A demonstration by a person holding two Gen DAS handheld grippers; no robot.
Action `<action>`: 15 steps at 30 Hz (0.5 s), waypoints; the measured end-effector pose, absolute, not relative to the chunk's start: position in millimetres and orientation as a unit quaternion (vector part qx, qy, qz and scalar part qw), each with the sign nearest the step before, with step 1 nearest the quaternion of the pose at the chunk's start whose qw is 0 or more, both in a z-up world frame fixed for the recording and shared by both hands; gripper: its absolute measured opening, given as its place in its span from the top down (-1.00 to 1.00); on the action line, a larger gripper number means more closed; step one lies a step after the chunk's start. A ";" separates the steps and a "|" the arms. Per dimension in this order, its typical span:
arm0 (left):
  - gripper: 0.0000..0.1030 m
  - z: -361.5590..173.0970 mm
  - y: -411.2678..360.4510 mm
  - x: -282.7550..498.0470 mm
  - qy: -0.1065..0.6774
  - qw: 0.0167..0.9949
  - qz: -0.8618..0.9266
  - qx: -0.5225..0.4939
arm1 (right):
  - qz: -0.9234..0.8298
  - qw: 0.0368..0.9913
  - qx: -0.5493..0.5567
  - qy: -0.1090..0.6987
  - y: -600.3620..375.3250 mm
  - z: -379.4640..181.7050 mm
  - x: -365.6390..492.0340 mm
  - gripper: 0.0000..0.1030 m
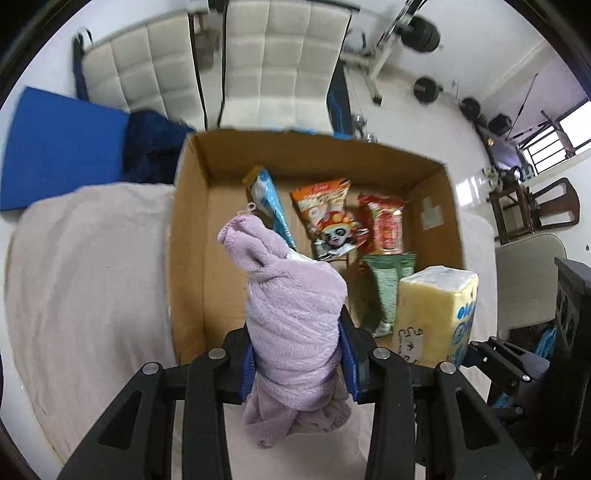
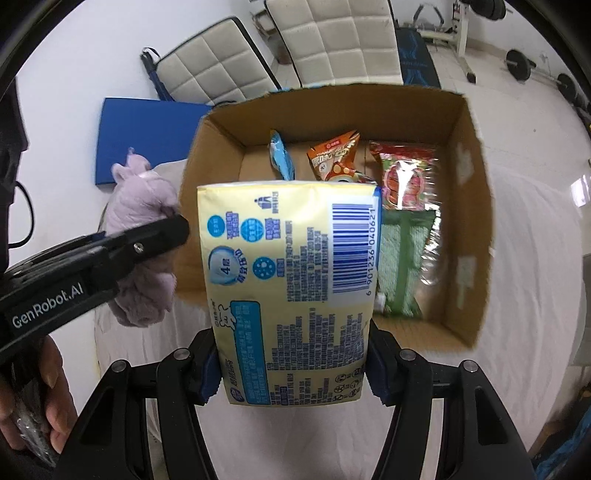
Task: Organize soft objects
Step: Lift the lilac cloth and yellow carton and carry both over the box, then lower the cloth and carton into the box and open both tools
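My left gripper (image 1: 297, 363) is shut on a rolled lilac towel (image 1: 291, 310) and holds it over the near left edge of an open cardboard box (image 1: 192, 221). My right gripper (image 2: 291, 373) is shut on a yellow tissue pack (image 2: 291, 273), held above the box's (image 2: 476, 206) near edge. The tissue pack also shows in the left wrist view (image 1: 436, 314), and the towel (image 2: 142, 218) and left gripper in the right wrist view. Inside the box lie a blue packet (image 1: 269, 203), an orange snack bag (image 1: 327, 214), a red snack bag (image 1: 386, 225) and a green cloth (image 1: 388, 284).
The box stands on a table covered with a pale cloth (image 1: 85, 280). Behind it are a blue mat (image 1: 62, 147), white padded chairs (image 1: 280, 62) and gym weights (image 1: 424, 33). A wooden chair (image 1: 535, 206) stands at the right.
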State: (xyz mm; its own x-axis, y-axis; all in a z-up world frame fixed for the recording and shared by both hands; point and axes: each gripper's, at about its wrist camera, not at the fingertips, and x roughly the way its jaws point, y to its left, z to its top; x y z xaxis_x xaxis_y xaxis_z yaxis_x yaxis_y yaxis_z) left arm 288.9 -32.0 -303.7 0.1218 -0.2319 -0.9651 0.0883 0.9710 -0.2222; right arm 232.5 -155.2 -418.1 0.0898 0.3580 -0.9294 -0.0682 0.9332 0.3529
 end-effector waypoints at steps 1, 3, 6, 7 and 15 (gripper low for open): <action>0.33 -312.8 -30.1 295.2 0.666 0.735 -0.110 -0.058 | 0.146 0.724 0.108 0.665 -152.1 -426.6 239.2 -0.26; 0.33 -337.2 -27.8 308.4 0.694 0.706 -0.121 -0.073 | 0.139 0.712 0.109 0.679 -146.9 -447.1 253.8 -0.26; 0.32 -367.0 -28.3 318.0 0.725 0.673 -0.125 -0.073 | 0.133 0.700 0.102 0.694 -140.1 -476.0 271.8 -0.26; 0.32 -375.3 -28.8 319.9 0.732 0.667 -0.123 -0.069 | 0.133 0.697 0.098 0.698 -138.4 -484.1 276.7 -0.26; 0.29 -418.2 -36.0 327.3 0.760 0.636 -0.121 -0.049 | 0.123 0.670 0.081 0.727 -126.9 -535.8 294.0 -0.27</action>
